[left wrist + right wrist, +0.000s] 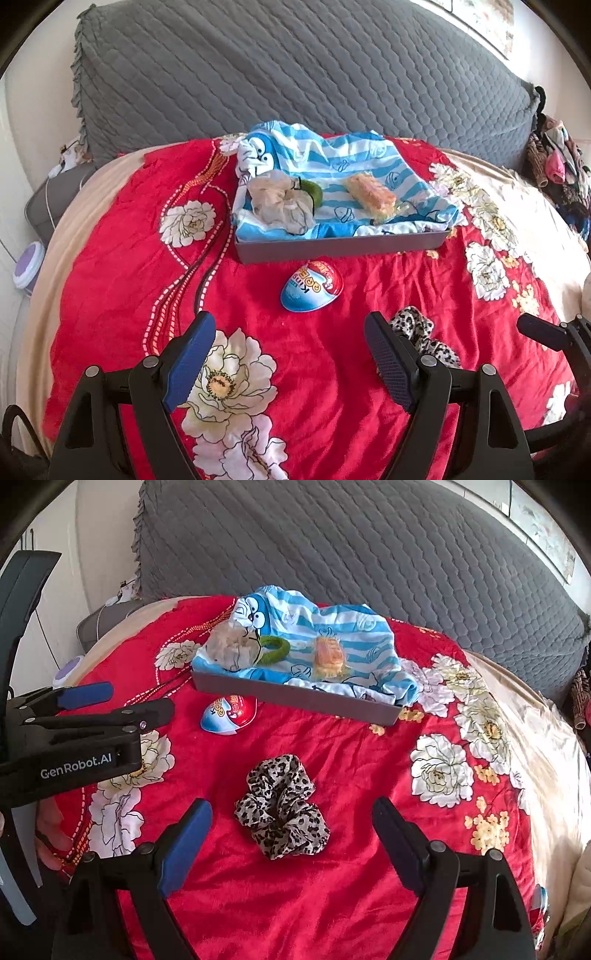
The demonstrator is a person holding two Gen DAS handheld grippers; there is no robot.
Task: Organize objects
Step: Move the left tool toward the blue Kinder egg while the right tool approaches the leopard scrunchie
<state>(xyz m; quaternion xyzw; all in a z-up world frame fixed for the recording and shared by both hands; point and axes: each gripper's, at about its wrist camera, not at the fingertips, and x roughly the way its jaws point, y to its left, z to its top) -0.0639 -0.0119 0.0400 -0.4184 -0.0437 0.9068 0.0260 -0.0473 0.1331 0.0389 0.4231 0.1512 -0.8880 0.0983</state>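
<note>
Both grippers hover over a red floral bedspread [332, 369], jaws spread wide, nothing between the pads.

Left gripper [291, 365] points toward the chocolate egg [312, 286], which lies on the spread just in front of the grey tray [332, 247], apart from it. Right gripper [291, 849] points at the leopard scrunchie [282, 806], which lies on the spread between and a bit ahead of its fingers, not touched.

Tray contents: blue-striped cartoon cloth [332, 166] lining it and spilling over the far & right edges; on the cloth a beige scrunchie [280, 201] at left, a green hair tie [275, 650] beside it, a wrapped orange snack [371, 197] toward the right.

Left wrist view only: hair tie mostly hidden behind the beige scrunchie, just a green edge shows; leopard scrunchie half hidden behind the gripper's right finger; pile of clothes [557, 166] at far right; tip of the right gripper at the right edge.

Right wrist view only: hair tie seen as a full loop; whole leopard scrunchie; left gripper seen side-on at left w/ "GenRobot.AI" on its body, jaws apart.

Both views: grey quilted cover [295, 74] behind the tray, small purple-topped item [29, 264] on the left off the bed.
</note>
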